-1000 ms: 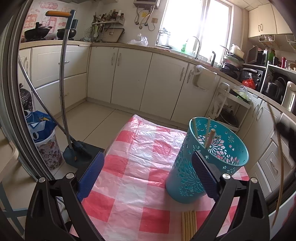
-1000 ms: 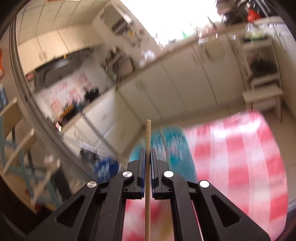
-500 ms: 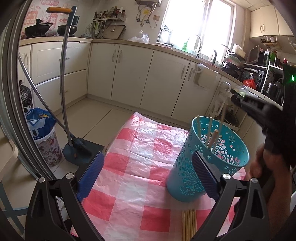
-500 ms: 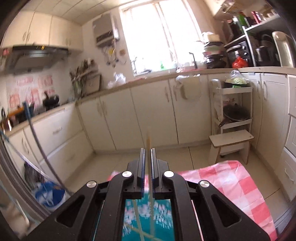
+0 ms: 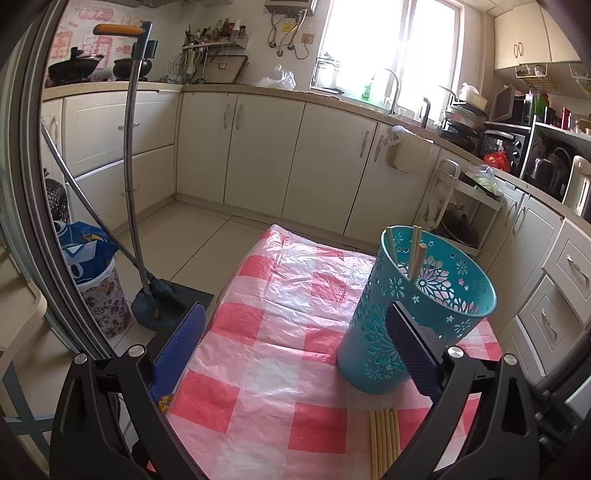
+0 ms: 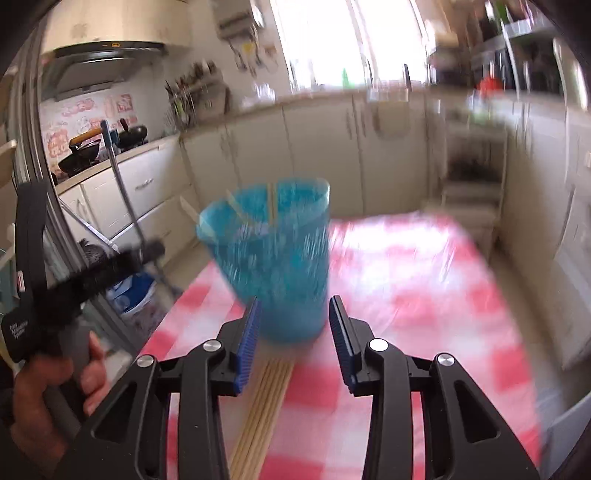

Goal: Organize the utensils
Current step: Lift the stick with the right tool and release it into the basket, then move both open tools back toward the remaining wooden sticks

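On the checked bench (image 5: 280,332), three chopsticks (image 5: 416,254) stand in my teal basket (image 5: 424,295); a bundle (image 6: 266,398) waits; right claw (image 6: 293,332) opening, empty; left claw (image 5: 295,350) released.

You won't find much to read here. On the black tool (image 6: 22,325) held in the hand (image 6: 48,387), at the left edge of the right wrist view, there is a small white label of about three short lines, but the letters are too small and blurred to make out. On the wall behind the wok (image 5: 75,66), pink and white posters (image 5: 79,35) carry large characters, and you cannot read those either.
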